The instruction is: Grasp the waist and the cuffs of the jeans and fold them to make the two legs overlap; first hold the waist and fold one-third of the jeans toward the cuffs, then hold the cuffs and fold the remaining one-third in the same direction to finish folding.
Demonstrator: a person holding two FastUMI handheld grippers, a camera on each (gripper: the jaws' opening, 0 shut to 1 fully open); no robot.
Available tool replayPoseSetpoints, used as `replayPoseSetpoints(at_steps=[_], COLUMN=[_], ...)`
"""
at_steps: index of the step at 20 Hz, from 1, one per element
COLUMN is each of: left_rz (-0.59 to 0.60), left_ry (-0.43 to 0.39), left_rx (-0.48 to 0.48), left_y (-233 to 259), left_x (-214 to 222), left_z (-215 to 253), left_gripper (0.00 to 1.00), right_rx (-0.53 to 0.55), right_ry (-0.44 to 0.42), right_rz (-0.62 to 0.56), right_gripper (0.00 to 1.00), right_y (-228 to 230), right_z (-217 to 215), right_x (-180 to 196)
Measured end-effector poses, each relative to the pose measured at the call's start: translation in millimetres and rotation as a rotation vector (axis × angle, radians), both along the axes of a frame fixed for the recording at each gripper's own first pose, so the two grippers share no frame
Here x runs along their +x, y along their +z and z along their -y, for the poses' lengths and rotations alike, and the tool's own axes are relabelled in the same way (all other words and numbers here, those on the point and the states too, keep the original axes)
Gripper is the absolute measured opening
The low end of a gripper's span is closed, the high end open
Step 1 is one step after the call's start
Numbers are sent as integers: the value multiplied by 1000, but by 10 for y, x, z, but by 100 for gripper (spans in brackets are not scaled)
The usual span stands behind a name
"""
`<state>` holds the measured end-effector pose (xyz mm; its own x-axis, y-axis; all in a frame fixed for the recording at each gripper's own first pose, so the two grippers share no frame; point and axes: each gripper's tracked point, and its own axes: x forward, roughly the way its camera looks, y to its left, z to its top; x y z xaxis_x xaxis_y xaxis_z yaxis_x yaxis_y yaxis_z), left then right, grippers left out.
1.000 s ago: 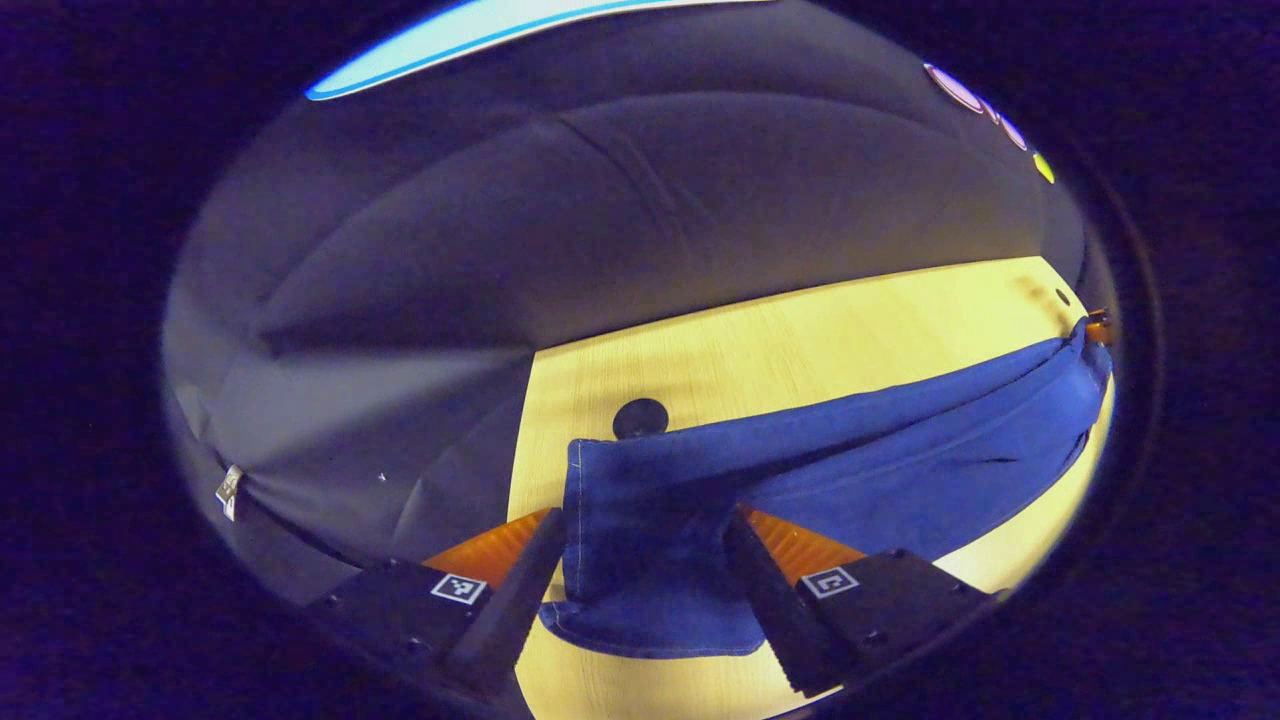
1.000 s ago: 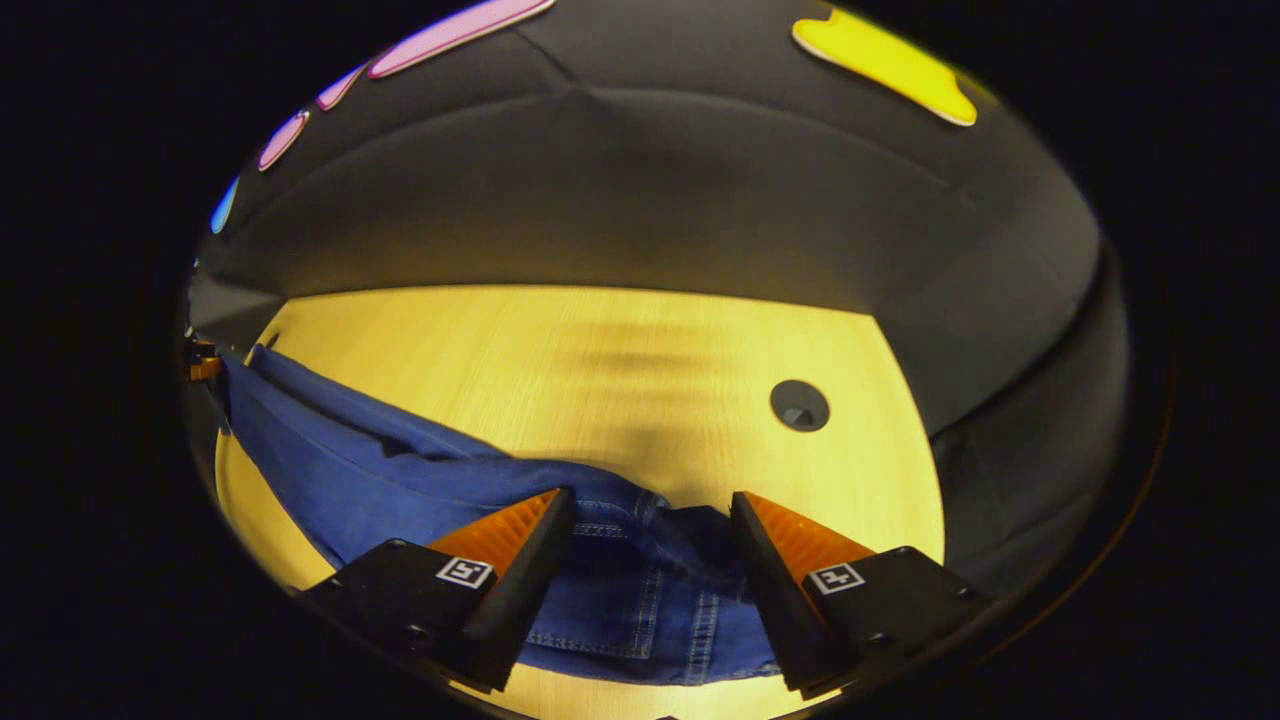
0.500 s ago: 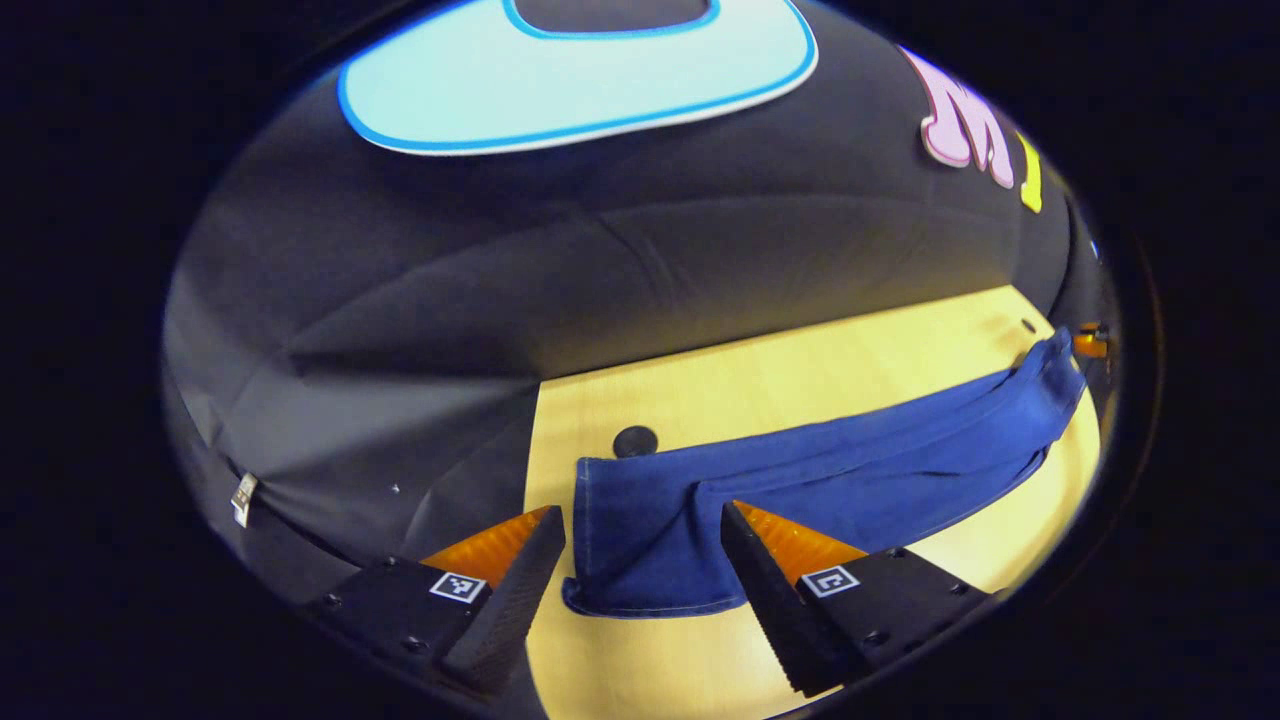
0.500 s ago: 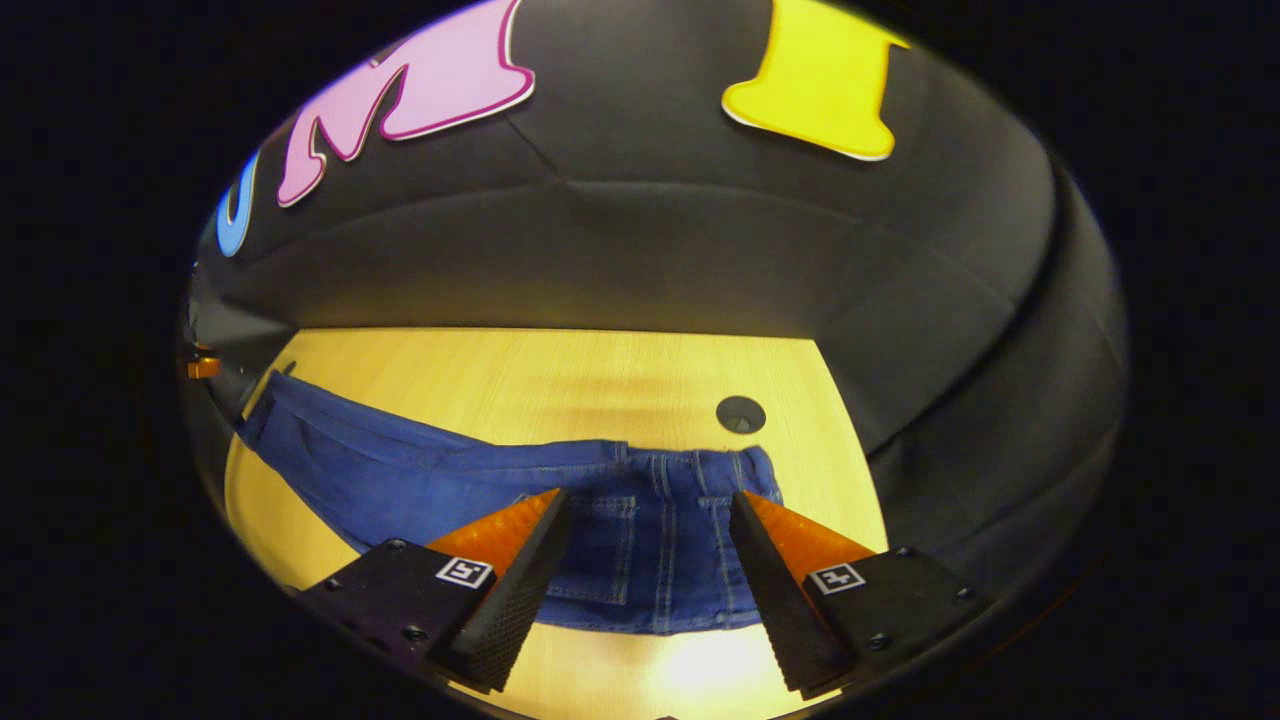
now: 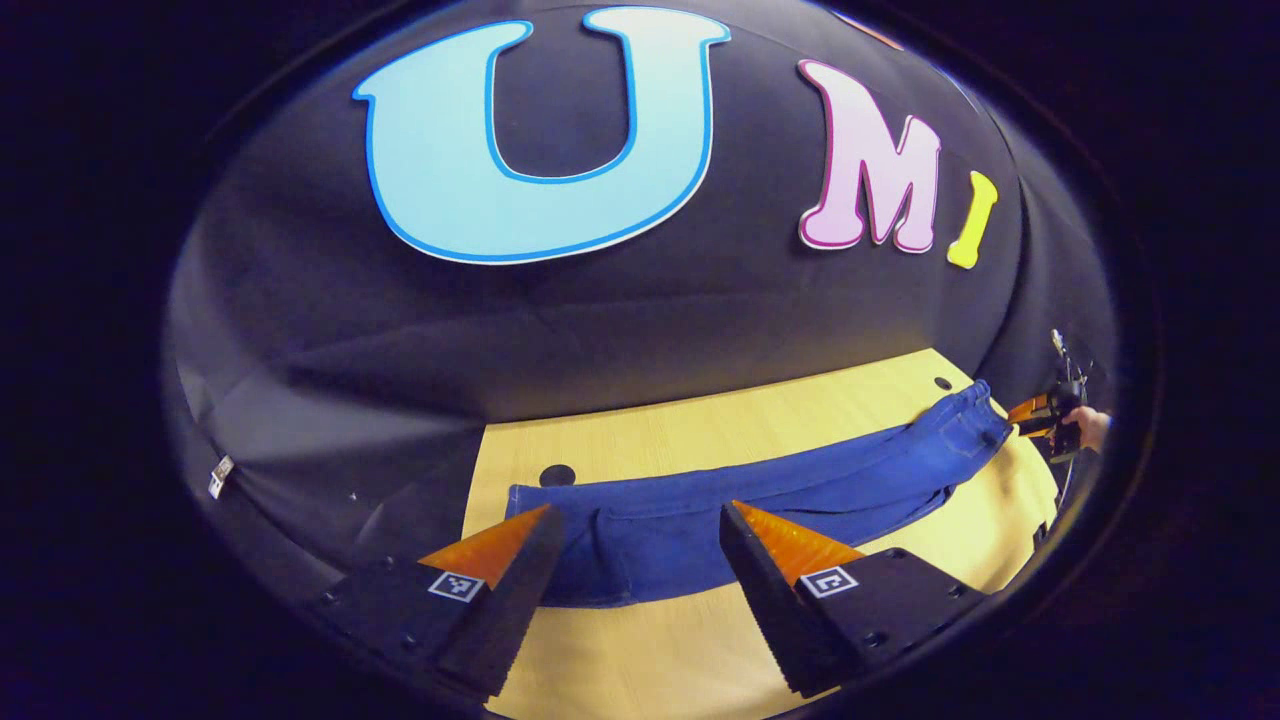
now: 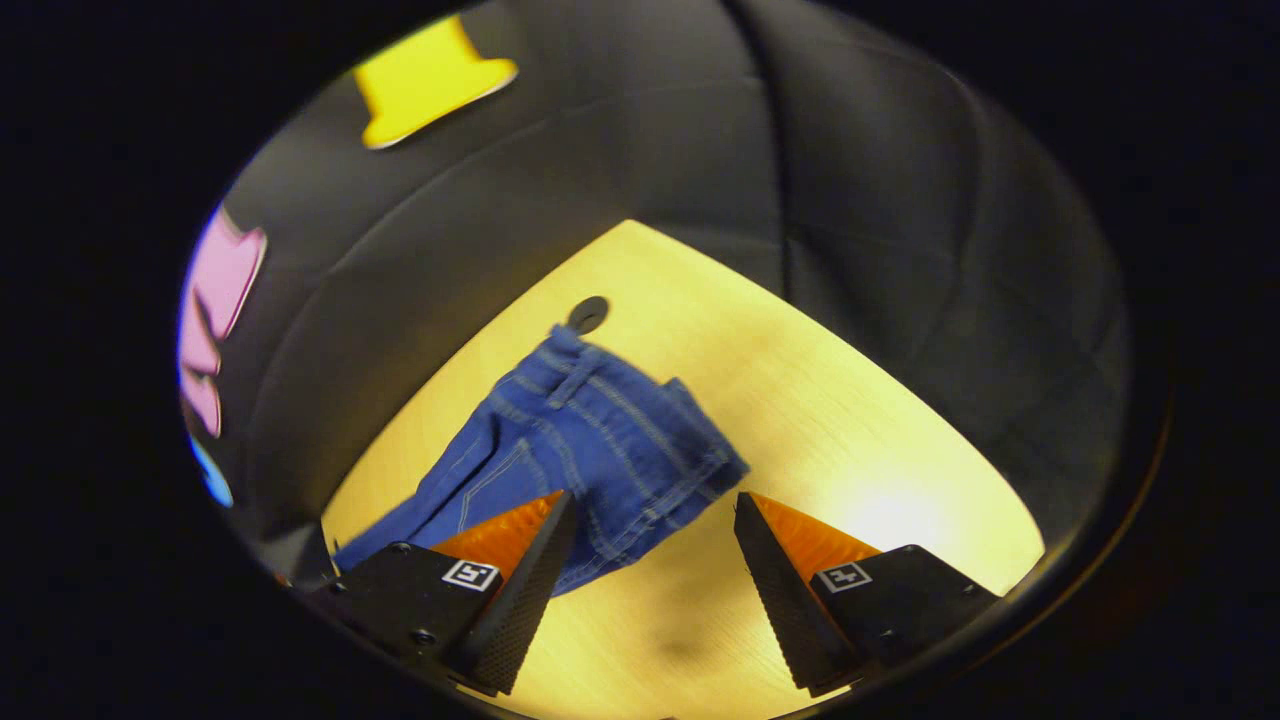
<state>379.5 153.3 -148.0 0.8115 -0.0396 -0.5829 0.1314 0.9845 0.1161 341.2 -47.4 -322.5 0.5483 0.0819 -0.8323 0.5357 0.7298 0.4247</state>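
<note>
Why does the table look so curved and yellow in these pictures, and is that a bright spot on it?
Left gripper view: the fisheye lens bows the table edge and stretches the jeans into an arc; the right gripper at the rim looks tiny. Right gripper view: warm overhead light leaves a pale glare patch on the wood, with soft blur around the denim waist.

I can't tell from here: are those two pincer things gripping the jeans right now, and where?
Neither: the left hand-held gripper and right hand-held gripper are open, and the jeans lie loose on the table.
</note>
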Motion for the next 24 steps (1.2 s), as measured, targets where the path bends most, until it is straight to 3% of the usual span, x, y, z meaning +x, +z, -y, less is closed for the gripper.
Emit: replayPoseSetpoints(at_steps=[5,8,12,14,16,17,18,21,24], left_rz=[-39,-55,-59,-63,-74,-74,-80,-84,-85], left_ry=[-2,-25,-24,-28,-27,-30,-36,-45,-39], left_rx=[-21,-6,7,15,27,25,19,22,18], left_y=[-150,-208,-262,-297,-341,-340,-349,-343,-353], left_x=[-61,-52,-1,-4,-17,-34,-57,-99,-162], left_z=[124,185,209,214,229,240,243,212,134], left_gripper=[99,99,100,99,99,99,99,99,99], right_rx=[-20,26,-5,-36,-35,-47,-54,-58,-76], right_ry=[-77,-115,-154,-98,-89,-77,-68,-73,-37], right_rz=[-86,-96,-78,-100,-96,-92,-83,-21,107], right_gripper=[99,99,99,98,30,28,20,12,12], right_y=[-108,-135,-104,-249,-262,-225,-219,-66,346], right_z=[-28,-101,-98,-178,-273,-282,-285,-264,-258], right_x=[-56,16,147,191,237,219,218,274,356])
